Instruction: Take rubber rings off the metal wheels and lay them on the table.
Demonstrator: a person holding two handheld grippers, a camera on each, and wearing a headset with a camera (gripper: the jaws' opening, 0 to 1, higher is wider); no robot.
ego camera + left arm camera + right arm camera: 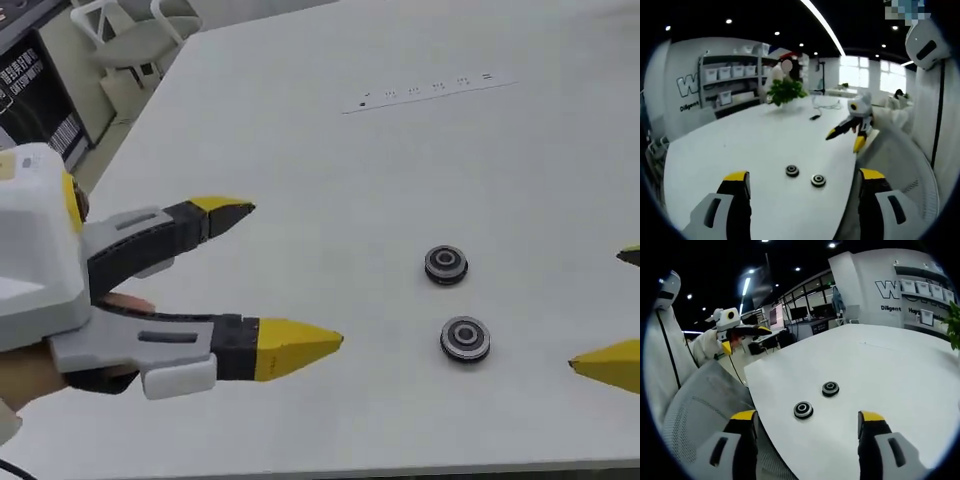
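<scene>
Both tools are wide open and hold nothing. My left gripper (295,275) and right gripper (600,310) hang above the table (300,120), tips facing each other, w/ the two wheels in the gap between them.

Near wheel (465,338) lies straight ahead of my left gripper's lower tip and just ahead of the right one's lower tip. Far wheel (446,265) sits just beyond it, apart, not touching.

Both lie flat, hub up, so there's no long axis to line up with; any side works. Each has its dark rubber ring (466,357) on the rim, none off yet.

The wheels look bigger in the right gripper view, so I reckon the right is a bit nearer. Prob. one tool pins the near wheel and the other pinches the ring.
</scene>
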